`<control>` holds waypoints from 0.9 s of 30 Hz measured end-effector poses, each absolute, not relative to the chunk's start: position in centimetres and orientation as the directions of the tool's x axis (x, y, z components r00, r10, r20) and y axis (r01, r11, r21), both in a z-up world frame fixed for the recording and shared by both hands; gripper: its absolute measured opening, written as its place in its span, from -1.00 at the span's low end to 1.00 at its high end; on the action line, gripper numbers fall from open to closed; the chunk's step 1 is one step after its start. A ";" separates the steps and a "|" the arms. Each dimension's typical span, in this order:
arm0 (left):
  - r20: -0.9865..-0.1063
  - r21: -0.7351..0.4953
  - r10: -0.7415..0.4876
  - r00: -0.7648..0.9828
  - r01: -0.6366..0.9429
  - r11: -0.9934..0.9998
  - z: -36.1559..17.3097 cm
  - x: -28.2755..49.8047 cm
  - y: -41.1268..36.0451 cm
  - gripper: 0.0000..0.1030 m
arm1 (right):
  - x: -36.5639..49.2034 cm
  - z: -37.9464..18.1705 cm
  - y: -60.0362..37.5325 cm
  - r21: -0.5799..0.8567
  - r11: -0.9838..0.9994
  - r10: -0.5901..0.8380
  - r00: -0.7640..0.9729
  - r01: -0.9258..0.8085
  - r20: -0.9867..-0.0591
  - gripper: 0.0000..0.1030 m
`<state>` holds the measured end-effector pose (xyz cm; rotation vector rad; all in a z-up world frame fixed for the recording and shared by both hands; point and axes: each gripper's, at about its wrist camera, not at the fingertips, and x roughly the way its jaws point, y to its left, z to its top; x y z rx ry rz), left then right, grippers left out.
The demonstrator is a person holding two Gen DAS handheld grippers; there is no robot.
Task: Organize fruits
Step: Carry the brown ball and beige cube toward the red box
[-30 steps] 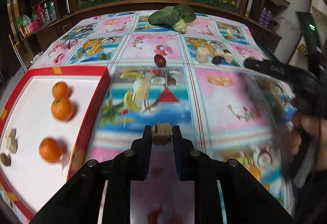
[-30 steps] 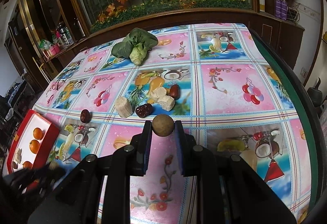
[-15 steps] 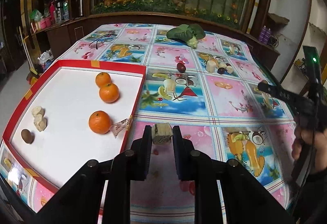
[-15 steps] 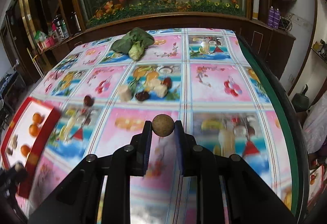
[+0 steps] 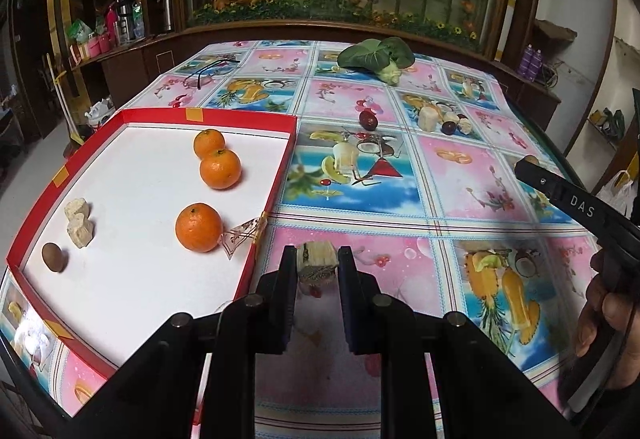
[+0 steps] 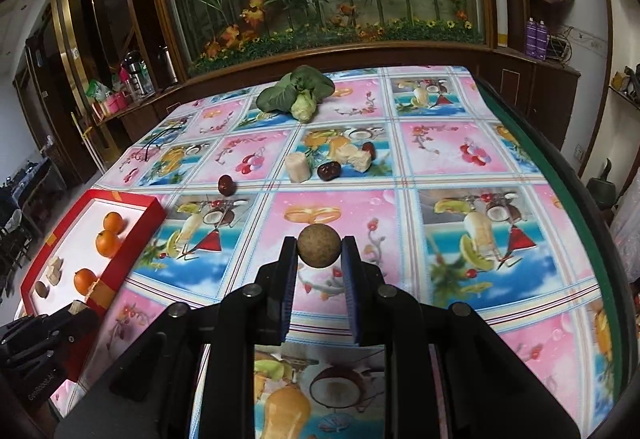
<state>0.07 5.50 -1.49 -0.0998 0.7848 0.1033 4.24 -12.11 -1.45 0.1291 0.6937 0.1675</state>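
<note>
My left gripper (image 5: 318, 259) is shut on a pale sugarcane chunk (image 5: 316, 258), held just right of the red-rimmed tray (image 5: 276, 179). The tray holds three oranges (image 5: 199, 227), two pale chunks (image 5: 80, 225) and a brown longan (image 5: 55, 257). My right gripper (image 6: 319, 249) is shut on a round brown longan (image 6: 319, 247) above the table's middle. On the table lie a red date (image 6: 226, 185), a sugarcane piece (image 6: 297, 167), another date (image 6: 329, 171) and more pale chunks (image 6: 352, 155).
A leafy green vegetable (image 6: 296, 95) lies at the far side of the fruit-print tablecloth (image 6: 440, 167). Glasses (image 5: 208, 73) lie at the far left. The table's green edge (image 6: 560, 199) runs along the right. A wooden planter wall stands behind.
The left gripper has moved back and left with its chunk, bringing the whole tray into view. The right gripper has pulled back and turned slightly left, still holding the longan.
</note>
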 end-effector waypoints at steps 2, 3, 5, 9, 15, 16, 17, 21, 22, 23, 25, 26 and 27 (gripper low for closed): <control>-0.713 -0.044 0.060 0.698 -0.130 0.991 -1.8 0.2 5.3 -0.65 | 4.3 -1.7 -12.1 0.172 0.979 0.197 0.759 -0.112 -0.621 -0.55; -0.716 -0.041 0.061 0.695 -0.129 0.991 -1.9 0.3 5.1 -0.65 | 4.2 -1.7 -12.2 0.173 0.978 0.199 0.761 -0.115 -0.618 -0.55; -0.723 -0.030 0.066 0.688 -0.126 0.992 -2.2 0.5 4.8 -0.65 | 4.1 -1.8 -12.2 0.176 0.977 0.202 0.764 -0.118 -0.612 -0.55; -0.722 -0.030 0.069 0.688 -0.132 0.991 -2.1 0.5 4.7 -0.65 | 3.8 -1.8 -12.2 0.170 0.977 0.205 0.769 -0.127 -0.605 -0.55; -0.729 -0.029 0.074 0.681 -0.139 0.990 -2.3 0.5 4.8 -0.65 | 3.6 -1.7 -12.3 0.166 0.978 0.202 0.780 -0.127 -0.592 -0.55; -0.729 -0.029 0.075 0.681 -0.139 0.990 -2.2 0.5 4.8 -0.65 | 3.5 -1.6 -12.3 0.163 0.978 0.200 0.782 -0.127 -0.591 -0.55; -0.729 -0.028 0.077 0.680 -0.141 0.990 -2.3 0.5 4.8 -0.65 | 3.5 -1.6 -12.3 0.162 0.979 0.199 0.782 -0.127 -0.591 -0.55; -0.732 -0.028 0.079 0.677 -0.146 0.989 -2.3 0.5 4.8 -0.65 | 3.5 -1.6 -12.3 0.162 0.979 0.199 0.782 -0.126 -0.591 -0.55; -0.732 -0.028 0.080 0.676 -0.147 0.989 -2.3 0.5 4.8 -0.65 | 3.5 -1.6 -12.3 0.162 0.979 0.199 0.781 -0.127 -0.591 -0.55; -0.732 -0.027 0.081 0.676 -0.148 0.989 -2.3 0.6 4.9 -0.65 | 3.5 -1.6 -12.3 0.161 0.979 0.199 0.781 -0.127 -0.592 -0.55; -0.732 -0.024 0.084 0.676 -0.149 0.989 -2.2 0.6 4.8 -0.65 | 3.5 -1.7 -12.2 0.163 0.978 0.200 0.781 -0.127 -0.591 -0.55; -0.732 -0.023 0.085 0.676 -0.149 0.989 -2.3 0.7 4.8 -0.65 | 3.5 -1.7 -12.2 0.163 0.978 0.200 0.781 -0.127 -0.591 -0.55; -0.732 -0.021 0.087 0.676 -0.150 0.988 -2.3 0.6 4.8 -0.65 | 3.5 -1.7 -12.2 0.163 0.978 0.200 0.781 -0.127 -0.592 -0.55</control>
